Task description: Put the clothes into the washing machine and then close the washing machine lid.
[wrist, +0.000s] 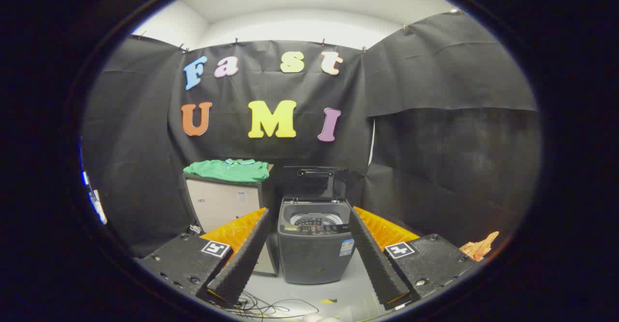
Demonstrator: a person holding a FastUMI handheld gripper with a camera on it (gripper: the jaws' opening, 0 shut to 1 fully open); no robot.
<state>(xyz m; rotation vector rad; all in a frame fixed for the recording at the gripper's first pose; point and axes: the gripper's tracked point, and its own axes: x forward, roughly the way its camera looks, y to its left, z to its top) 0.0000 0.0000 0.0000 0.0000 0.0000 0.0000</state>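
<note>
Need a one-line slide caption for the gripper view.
Open gripper faces the open-lidded washing machine; green shirt lies folded on the cabinet beside it.

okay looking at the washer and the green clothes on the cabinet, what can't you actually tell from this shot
- Inside the washing machine drum: from the gripper view its front wall hides the bottom, so any load is unknown.
- Green clothes on the cabinet: too small and folded to count pieces.
- Orange cloth beyond the right finger: cut off by the view's edge.
- The open lid: dark against the cloth wall, hinge unclear.
- The gripper is open, holding nothing.
</note>
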